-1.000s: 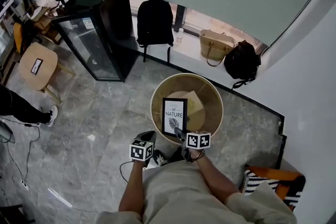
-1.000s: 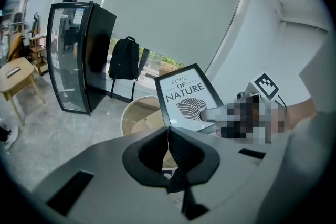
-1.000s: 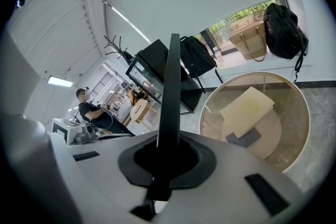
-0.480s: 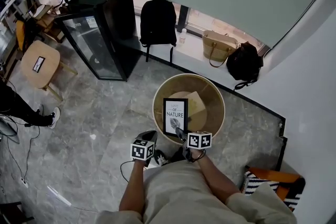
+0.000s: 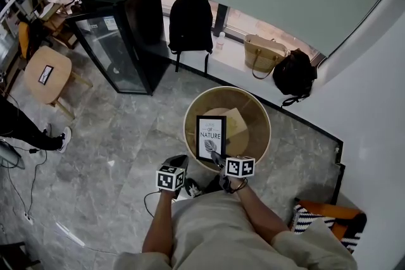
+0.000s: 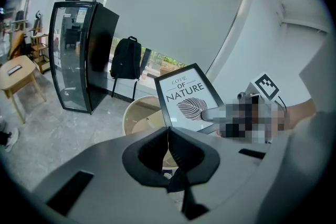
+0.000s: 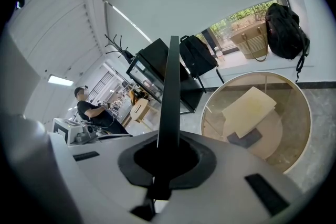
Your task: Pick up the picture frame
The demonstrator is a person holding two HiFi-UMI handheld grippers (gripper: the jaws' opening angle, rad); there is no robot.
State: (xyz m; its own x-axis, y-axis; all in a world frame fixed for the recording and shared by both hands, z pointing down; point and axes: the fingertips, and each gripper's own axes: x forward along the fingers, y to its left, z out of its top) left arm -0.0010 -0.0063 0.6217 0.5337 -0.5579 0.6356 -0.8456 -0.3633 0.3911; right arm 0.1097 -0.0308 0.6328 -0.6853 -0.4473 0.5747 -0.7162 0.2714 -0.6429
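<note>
Picture frame (image 5: 211, 138) lettered "LOVE OF NATURE", edge in the grip of the right tongs (image 7: 169, 149); left tongs (image 6: 167, 140) together, empty.

Round table (image 5: 261, 114) stands on the floor directly before the person. Picture frame (image 5: 211, 137) is upright over the table's near-left part, its lower corner clamped between the jaws of the right gripper (image 5: 217, 159). Left gripper (image 5: 180, 162) is left of the right one, outside the table's near rim, jaws together on nothing, apart from the frame. A flat board (image 5: 234, 124) lies inside the table, behind and right of the frame. Behind the table a ledge (image 5: 235, 66) runs along the wall; along it, left to right: backpack (image 5: 190, 25), bottle (image 5: 219, 42), woven bag (image 5: 264, 54), second bag (image 5: 293, 76). Cabinet (image 5: 120, 35) stands left of the backpack; a small table (image 5: 45, 76) further left.
</note>
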